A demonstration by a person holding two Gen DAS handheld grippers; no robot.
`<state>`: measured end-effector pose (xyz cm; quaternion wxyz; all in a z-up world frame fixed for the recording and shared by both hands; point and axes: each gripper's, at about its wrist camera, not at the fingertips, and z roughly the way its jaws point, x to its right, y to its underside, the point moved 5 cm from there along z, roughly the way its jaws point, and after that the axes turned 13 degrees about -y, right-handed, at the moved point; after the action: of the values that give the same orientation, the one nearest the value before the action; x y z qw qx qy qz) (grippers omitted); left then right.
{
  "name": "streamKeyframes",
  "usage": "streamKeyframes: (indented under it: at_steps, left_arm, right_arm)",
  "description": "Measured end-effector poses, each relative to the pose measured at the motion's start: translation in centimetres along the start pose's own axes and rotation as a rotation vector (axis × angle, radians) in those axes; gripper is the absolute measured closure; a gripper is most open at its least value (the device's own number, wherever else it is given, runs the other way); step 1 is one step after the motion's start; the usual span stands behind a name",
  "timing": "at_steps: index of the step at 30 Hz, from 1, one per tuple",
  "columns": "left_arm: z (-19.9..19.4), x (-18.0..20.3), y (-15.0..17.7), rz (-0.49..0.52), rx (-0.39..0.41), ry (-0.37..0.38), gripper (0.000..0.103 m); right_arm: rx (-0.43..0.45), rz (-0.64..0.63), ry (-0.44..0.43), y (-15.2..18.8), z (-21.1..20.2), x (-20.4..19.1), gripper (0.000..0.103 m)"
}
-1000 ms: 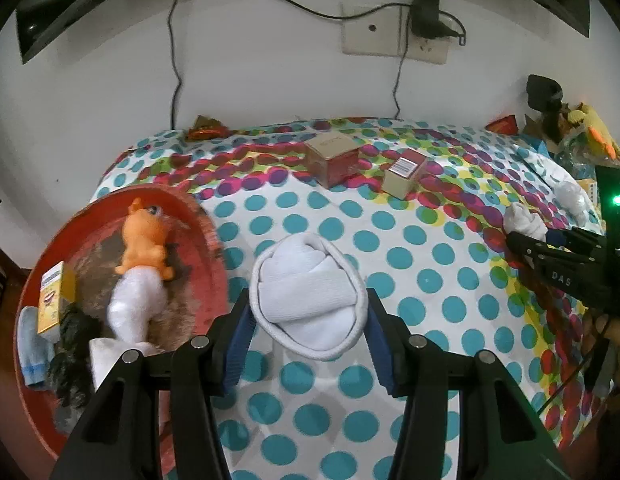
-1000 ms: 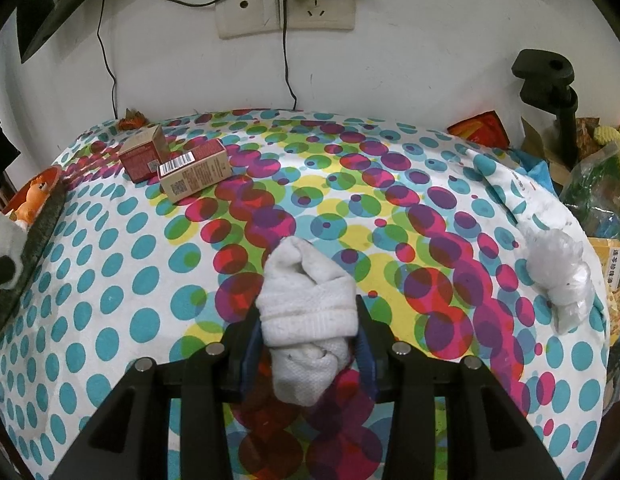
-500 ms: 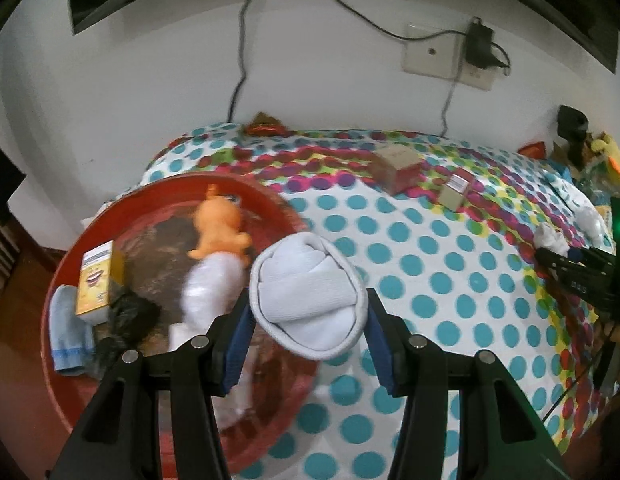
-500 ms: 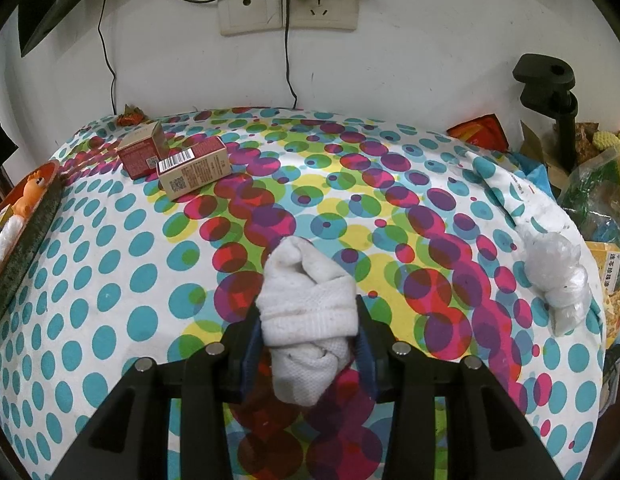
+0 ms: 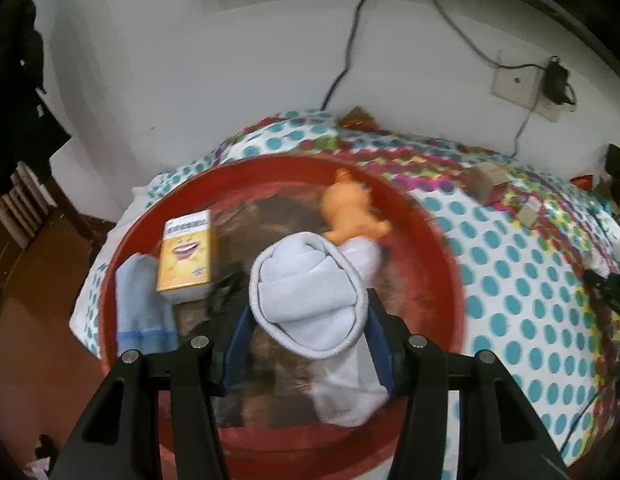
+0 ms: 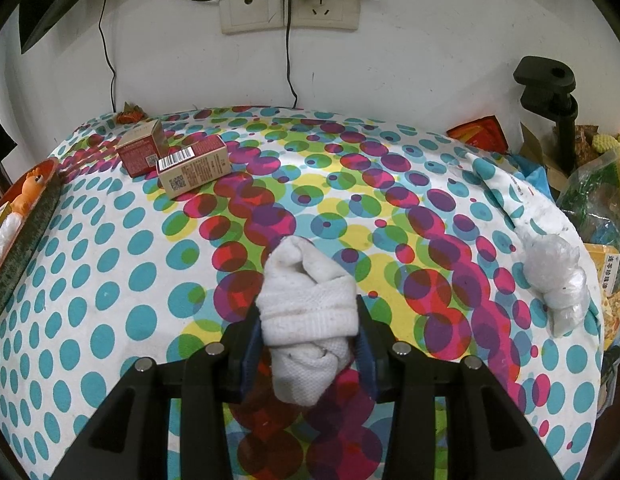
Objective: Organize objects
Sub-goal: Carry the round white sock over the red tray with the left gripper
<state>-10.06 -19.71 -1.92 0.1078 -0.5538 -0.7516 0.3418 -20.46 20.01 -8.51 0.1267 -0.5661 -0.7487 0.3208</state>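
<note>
Jaws of the left gripper [image 5: 308, 330] clamped on a rolled white sock [image 5: 308, 300], held above the red basin [image 5: 438, 276]. Inside the basin, around that sock: an orange toy figure [image 5: 350, 210] toward the far rim, a yellow box [image 5: 186, 250] to the left, a light blue cloth [image 5: 144, 306] further left against the rim, a white bundle [image 5: 346, 392] just below and partly behind the sock. Basin resting on the dotted bedspread [image 5: 510, 280], at its left end near the wall.

Jaws of the right gripper [image 6: 308, 344] likewise closed on a second rolled sock [image 6: 308, 312], off-white and knotted, over the middle of the bedspread, well to the right of the basin. Beyond it, toward the wall: a red box [image 6: 140, 152] and a tan box with a barcode [image 6: 194, 166], touching. Far right edge of the bed: a crumpled clear plastic bag [image 6: 556, 280].
</note>
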Motion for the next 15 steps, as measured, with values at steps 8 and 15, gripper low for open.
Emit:
streamKeyframes:
  at_steps: [8, 15]
  left_arm:
    - [2.1, -2.8, 1.7, -0.023, -0.043, -0.036, 0.054]
    - [2.8, -3.9, 2.1, -0.044, -0.054, -0.031, 0.054]
  right_arm:
    - [0.0, 0.0, 0.001, 0.0, 0.0, 0.0, 0.061]
    - [0.0, 0.0, 0.002, 0.0, 0.0, -0.1, 0.061]
